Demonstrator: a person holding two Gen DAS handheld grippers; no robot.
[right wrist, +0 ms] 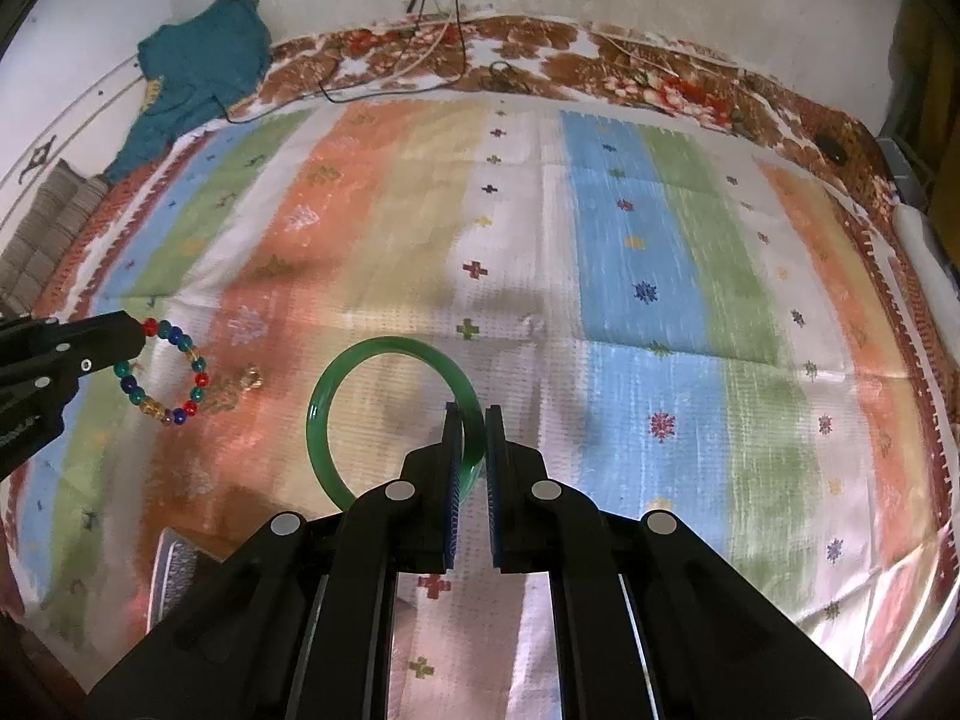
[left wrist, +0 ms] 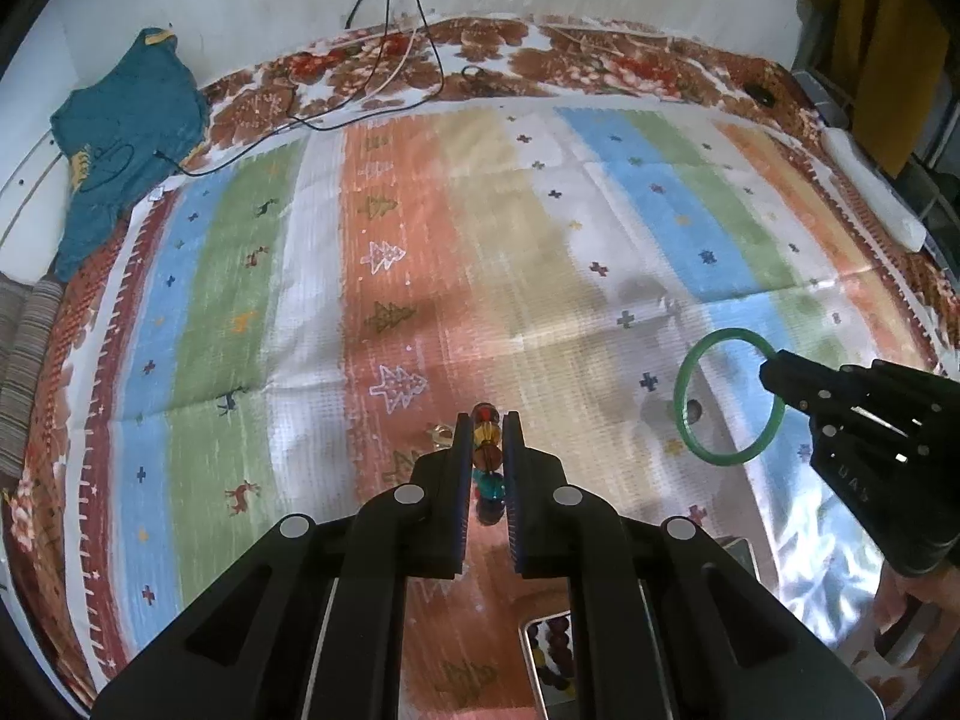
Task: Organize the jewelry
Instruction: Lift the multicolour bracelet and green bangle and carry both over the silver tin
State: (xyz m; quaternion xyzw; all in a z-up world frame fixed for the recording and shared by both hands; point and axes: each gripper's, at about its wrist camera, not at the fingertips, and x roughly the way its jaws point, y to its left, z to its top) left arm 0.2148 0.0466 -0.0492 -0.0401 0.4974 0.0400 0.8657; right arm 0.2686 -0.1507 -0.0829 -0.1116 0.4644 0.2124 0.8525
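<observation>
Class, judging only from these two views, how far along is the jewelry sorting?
Done: nothing clearly stored, though a metal box below the left gripper seems to hold beads. In hand: left gripper grips the bead bracelet; right gripper grips the green bangle. Left: placing both, plus a small gold piece on the cloth.

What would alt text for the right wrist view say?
The right hand-held gripper pinches a green bangle above a striped cloth. At left, the left hand-held gripper holds a beaded bracelet.

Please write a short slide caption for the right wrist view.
Right gripper holds a green bangle above the striped cloth; left gripper holds a beaded bracelet.
</observation>
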